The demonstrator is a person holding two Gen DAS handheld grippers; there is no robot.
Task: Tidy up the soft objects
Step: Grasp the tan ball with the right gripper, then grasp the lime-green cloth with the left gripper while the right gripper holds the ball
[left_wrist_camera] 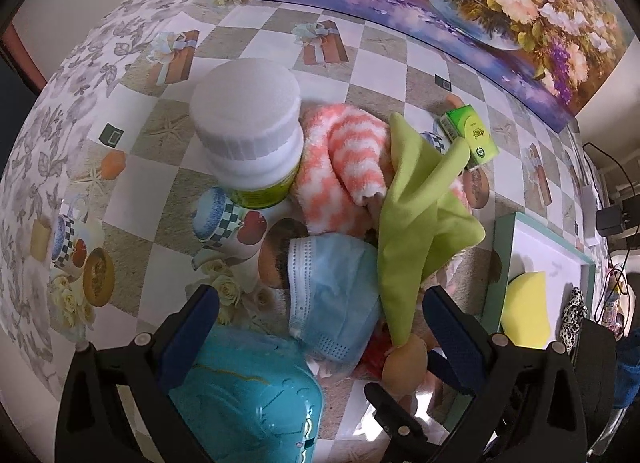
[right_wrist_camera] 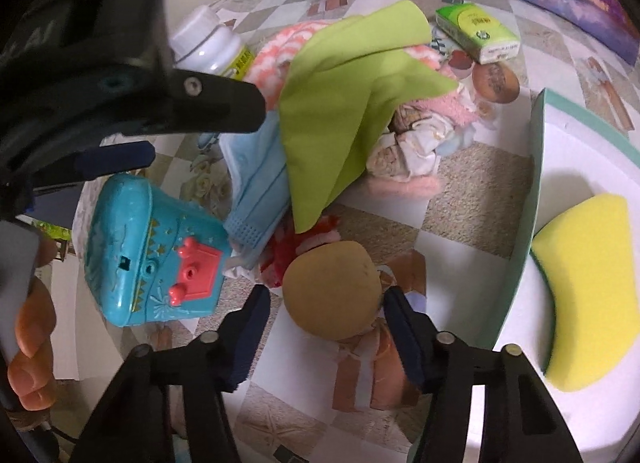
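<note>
A pile of soft things lies on the table: a green cloth point(left_wrist_camera: 420, 215) point(right_wrist_camera: 352, 103), a pink-and-white striped fuzzy sock point(left_wrist_camera: 344, 167), a blue face mask point(left_wrist_camera: 332, 295) point(right_wrist_camera: 260, 191) and a tan soft ball point(right_wrist_camera: 332, 291) point(left_wrist_camera: 404, 363). A yellow sponge point(right_wrist_camera: 588, 295) point(left_wrist_camera: 528, 307) lies in the white tray point(right_wrist_camera: 580, 151). My left gripper point(left_wrist_camera: 320, 343) is open, hovering over the mask. My right gripper point(right_wrist_camera: 324, 323) is open with its fingers on either side of the tan ball.
A white-lidded jar point(left_wrist_camera: 252, 131), a turquoise plastic case point(right_wrist_camera: 152, 251) point(left_wrist_camera: 248, 403) and a green tissue pack point(right_wrist_camera: 476, 33) point(left_wrist_camera: 472, 135) sit around the pile. A flower painting point(left_wrist_camera: 460, 3) leans along the back. A crumpled floral fabric point(right_wrist_camera: 416, 143) lies by the tray.
</note>
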